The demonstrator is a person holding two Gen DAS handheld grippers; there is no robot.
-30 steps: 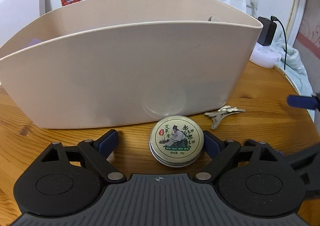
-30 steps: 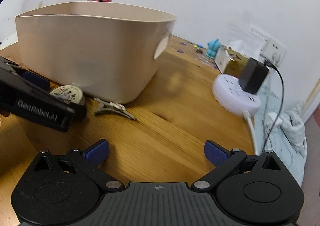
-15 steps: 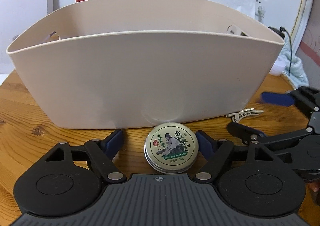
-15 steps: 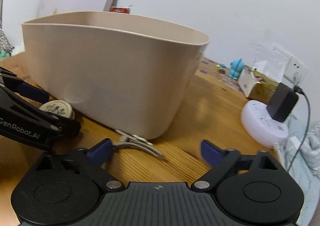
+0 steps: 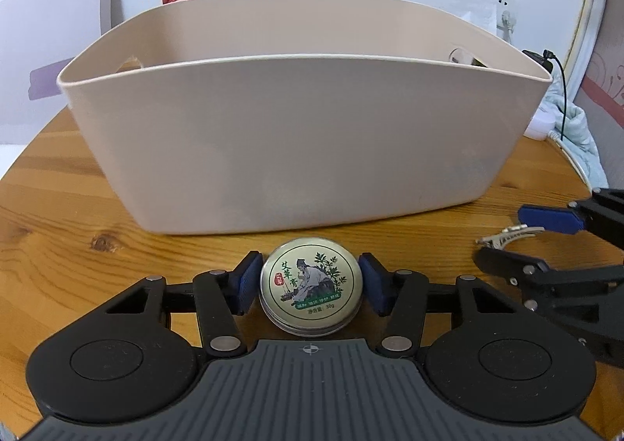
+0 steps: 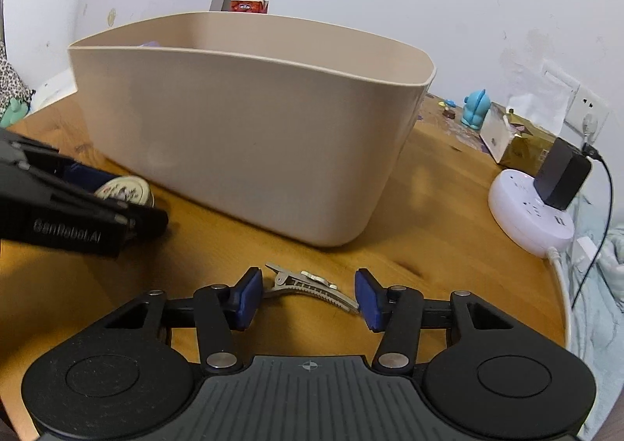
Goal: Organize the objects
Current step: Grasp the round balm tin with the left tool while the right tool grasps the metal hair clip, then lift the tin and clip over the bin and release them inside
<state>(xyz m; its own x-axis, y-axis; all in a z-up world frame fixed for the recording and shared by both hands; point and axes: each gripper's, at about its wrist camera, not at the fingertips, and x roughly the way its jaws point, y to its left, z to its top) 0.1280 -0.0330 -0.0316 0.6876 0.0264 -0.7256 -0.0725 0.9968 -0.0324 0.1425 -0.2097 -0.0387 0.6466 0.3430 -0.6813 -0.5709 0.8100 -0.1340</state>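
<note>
Two grippers at the near wall of a beige plastic storage bin (image 5: 304,136) on a round wooden table (image 5: 50,230).

Left wrist view: the left gripper (image 5: 310,283) pinches a round metal balm tin with a green printed lid (image 5: 310,285), pads touching both sides; the bin wall stands directly ahead. Right wrist view: the right gripper (image 6: 308,294) brackets a silver metal hair clip (image 6: 308,285) lying on the table; whether it grips is unclear. A white round power strip (image 6: 526,207) sits well right.

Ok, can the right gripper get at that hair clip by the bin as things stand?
Probably yes. The hair clip already lies flat on the table between the right gripper fingers, jaws open, nothing over it; the bin stands behind, apart.
</note>
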